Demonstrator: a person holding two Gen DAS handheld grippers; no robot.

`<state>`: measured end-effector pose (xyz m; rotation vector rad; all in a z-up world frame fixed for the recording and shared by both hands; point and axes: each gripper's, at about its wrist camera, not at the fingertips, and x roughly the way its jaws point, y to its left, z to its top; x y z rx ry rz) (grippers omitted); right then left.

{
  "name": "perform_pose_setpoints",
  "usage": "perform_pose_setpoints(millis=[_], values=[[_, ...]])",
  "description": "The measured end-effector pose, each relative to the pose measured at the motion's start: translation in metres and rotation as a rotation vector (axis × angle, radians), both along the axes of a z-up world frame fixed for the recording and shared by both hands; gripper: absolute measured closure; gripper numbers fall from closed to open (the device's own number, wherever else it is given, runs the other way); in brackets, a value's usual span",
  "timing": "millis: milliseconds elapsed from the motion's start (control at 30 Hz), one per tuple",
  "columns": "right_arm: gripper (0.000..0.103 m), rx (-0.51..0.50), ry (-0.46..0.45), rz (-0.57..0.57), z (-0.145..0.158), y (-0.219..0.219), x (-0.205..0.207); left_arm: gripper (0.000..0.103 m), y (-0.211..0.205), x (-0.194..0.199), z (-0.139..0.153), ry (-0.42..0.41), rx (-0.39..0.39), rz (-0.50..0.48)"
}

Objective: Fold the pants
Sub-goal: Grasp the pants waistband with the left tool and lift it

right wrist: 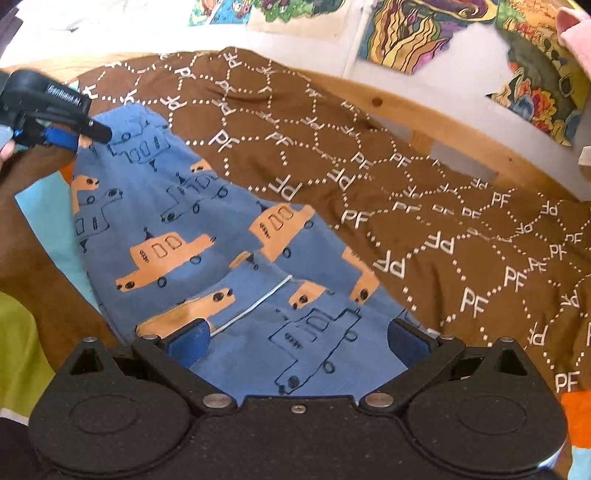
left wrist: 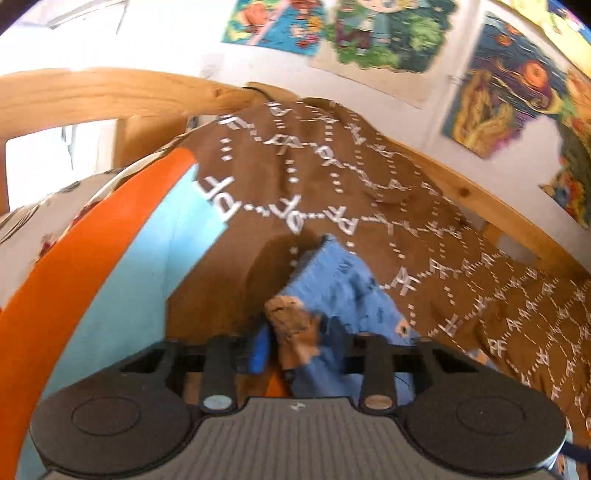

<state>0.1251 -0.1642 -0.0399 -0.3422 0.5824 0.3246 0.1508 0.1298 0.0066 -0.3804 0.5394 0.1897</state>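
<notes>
Up close, from the left wrist: brown bedspread [left wrist: 332, 192] printed with white dotted hexagons and letters, over an orange and pale blue sheet [left wrist: 122, 258]; wooden bed frame [left wrist: 110, 92] behind, bright pictures [left wrist: 384, 33] on a white wall. Blue pants [left wrist: 343, 284] bunched between the narrowed fingers of the left gripper [left wrist: 299, 354], pinched at one end.

Over to the right wrist: same bedspread [right wrist: 424, 229], frame and wall. Pants [right wrist: 207, 236] laid flat, long axis running from lower right to upper left, far end up at the left gripper [right wrist: 79, 138]. Right gripper [right wrist: 295, 343] spread wide, fingers either side of the near end; whether touching the cloth, cannot tell.
</notes>
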Motion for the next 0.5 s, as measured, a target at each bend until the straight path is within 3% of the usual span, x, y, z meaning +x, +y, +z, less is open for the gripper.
perform_pose_setpoints(millis=[133,300,367,500], values=[[0.001,-0.041,0.023,0.002,-0.011,0.006,0.0,0.083,-0.009,-0.001,-0.001,-0.02,0.067,-0.006],[0.001,-0.004,0.046,-0.029,-0.017,0.003,0.0,0.084,-0.054,-0.009,0.006,-0.098,0.363,-0.121],[0.001,0.017,0.06,-0.04,-0.018,0.0,0.001,0.084,-0.068,-0.013,0.004,-0.109,0.442,-0.157],[0.001,0.036,0.069,-0.051,-0.019,-0.002,0.001,0.084,-0.08,-0.011,-0.001,-0.1,0.499,-0.184]])
